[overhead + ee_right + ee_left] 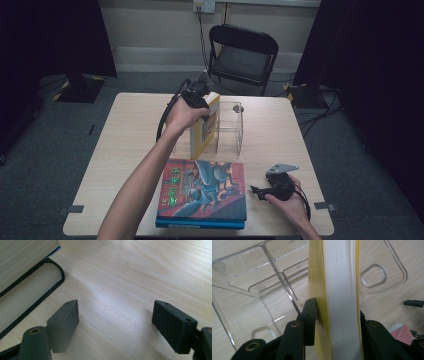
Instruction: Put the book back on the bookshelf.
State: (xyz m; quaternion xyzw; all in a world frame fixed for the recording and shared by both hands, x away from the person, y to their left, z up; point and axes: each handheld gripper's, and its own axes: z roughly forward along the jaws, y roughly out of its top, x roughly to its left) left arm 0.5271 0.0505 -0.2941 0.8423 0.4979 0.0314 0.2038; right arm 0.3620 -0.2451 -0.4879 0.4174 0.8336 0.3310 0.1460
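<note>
The left gripper [337, 315] has its fingers [309, 315] clamped on the yellow book [339, 290], one on each cover, holding it upright at the near left side of the clear acrylic rack [230, 127]. The rack stands mid-surface [130, 130]. Nearer the person than the rack lie two stacked books [202, 192], flat. Right of that stack, well apart from the rack, the right gripper [116, 322] rests low over the surface with its fingers wide apart, nothing between them.

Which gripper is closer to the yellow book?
Left. The left gripper clamps the yellow book; the right gripper rests far off, open, beside the stacked books.
</note>
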